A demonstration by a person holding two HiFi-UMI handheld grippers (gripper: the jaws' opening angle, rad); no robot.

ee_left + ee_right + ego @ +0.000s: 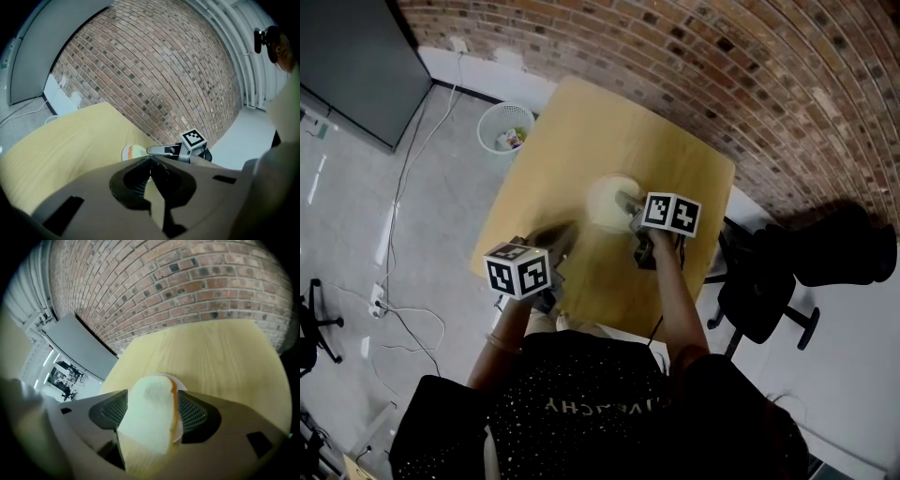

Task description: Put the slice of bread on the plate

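A pale slice of bread (150, 413) with a brown crust edge lies tilted between the jaws of my right gripper (152, 411), over a small white plate (181, 386) on the wooden table (211, 357). The jaws stand wide and the pads do not clearly press on the slice. From the head view, the right gripper (626, 201) reaches onto the plate (602, 199) near the table's middle. My left gripper (150, 160) is shut with nothing in it, hovering near the table's front left, apart from the plate (132, 152).
The table (581, 131) stands against a brick wall (694, 56). A white waste basket (504, 127) sits on the floor at its far left corner. A black office chair (769, 291) stands to the right. Cables (403, 309) run over the floor at left.
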